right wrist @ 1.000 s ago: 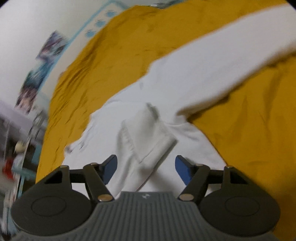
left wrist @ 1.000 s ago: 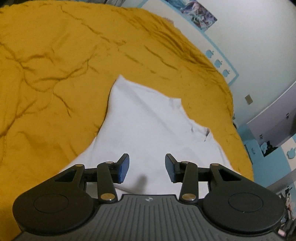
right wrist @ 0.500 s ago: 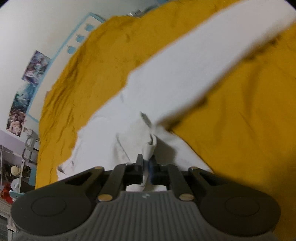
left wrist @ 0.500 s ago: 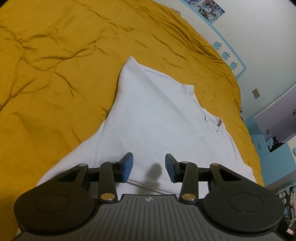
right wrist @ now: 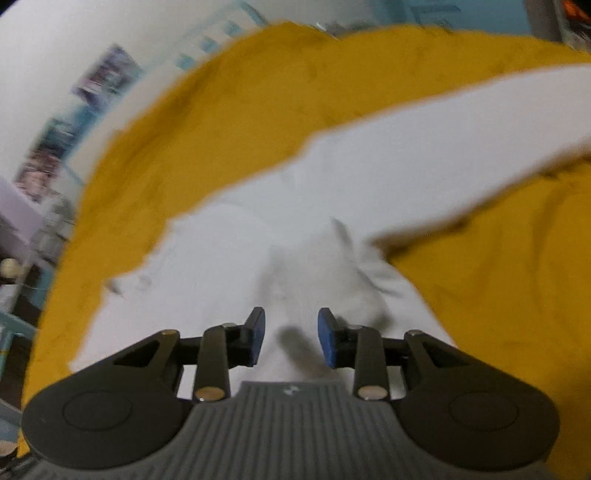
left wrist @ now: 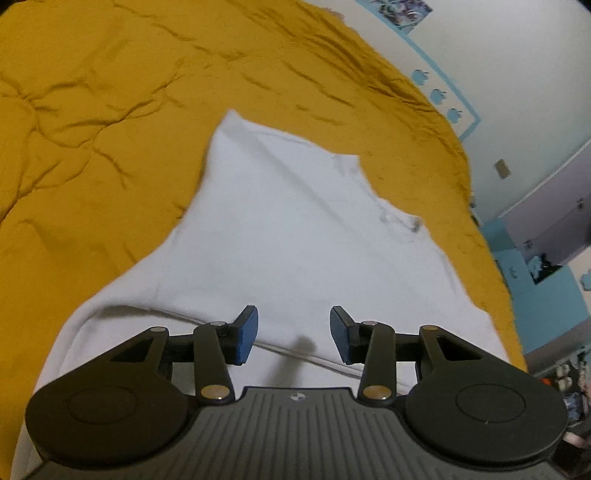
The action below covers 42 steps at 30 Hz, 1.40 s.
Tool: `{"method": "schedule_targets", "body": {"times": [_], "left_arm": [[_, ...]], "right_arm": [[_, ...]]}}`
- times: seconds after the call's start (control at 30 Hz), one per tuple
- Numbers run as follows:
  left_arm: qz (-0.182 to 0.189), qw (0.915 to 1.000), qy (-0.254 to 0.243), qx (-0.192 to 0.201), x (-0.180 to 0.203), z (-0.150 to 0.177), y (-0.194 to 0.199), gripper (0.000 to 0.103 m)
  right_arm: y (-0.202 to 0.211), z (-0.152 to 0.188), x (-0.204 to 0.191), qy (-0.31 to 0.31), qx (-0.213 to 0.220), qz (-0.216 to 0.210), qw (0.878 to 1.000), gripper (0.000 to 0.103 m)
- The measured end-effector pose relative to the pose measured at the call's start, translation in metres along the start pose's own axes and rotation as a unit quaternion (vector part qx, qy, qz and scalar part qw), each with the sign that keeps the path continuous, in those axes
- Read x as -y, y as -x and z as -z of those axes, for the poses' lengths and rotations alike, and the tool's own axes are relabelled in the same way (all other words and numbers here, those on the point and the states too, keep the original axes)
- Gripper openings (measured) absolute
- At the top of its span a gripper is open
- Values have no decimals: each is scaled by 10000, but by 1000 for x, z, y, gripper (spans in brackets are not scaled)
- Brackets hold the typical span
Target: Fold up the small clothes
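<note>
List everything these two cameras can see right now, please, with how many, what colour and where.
White garment: one, white, spread on the bed; a long sleeve stretches away to the right in the right wrist view.
Bedcover: one, mustard yellow, wrinkled, under the garment.
Wall: pale, behind the bed, with a light-blue border strip.
Apple-shaped stickers: three in view, blue, along that border.
Poster: one, blue-toned, at the top edge of the left wrist view; more wall pictures in the right wrist view are too blurred to count.
Cabinet: light blue, beside the bed.
Left gripper: one, black with blue pads, jaws apart over the garment.
Right gripper: one, same colours, jaws apart over the garment.
</note>
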<state>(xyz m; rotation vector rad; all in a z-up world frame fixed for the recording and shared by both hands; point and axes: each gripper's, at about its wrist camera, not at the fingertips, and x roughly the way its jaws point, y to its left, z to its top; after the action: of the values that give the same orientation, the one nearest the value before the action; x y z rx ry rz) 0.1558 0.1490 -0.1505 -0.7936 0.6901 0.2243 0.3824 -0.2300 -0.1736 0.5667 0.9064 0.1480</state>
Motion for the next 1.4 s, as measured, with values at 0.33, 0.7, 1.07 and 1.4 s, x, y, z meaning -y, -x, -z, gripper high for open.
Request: {"method": "schedule_targets", "body": {"times": [0.33, 0.7, 1.07, 1.4], "left_arm": [[957, 9939, -546, -100, 80, 39, 19, 48], [1011, 9876, -909, -788, 134, 69, -23, 48], [826, 9883, -966, -839, 145, 81, -24, 50], [929, 9894, -785, -788, 133, 80, -13, 51]], "right_arm": [[130, -62, 141, -882, 2497, 1130, 9577, 59], [137, -105, 268, -2407, 2770, 1848, 9117, 69], [115, -134, 292, -2663, 3152, 1849, 8920, 42], [124, -143, 257, -2234, 3103, 1634, 9095, 1]]}}
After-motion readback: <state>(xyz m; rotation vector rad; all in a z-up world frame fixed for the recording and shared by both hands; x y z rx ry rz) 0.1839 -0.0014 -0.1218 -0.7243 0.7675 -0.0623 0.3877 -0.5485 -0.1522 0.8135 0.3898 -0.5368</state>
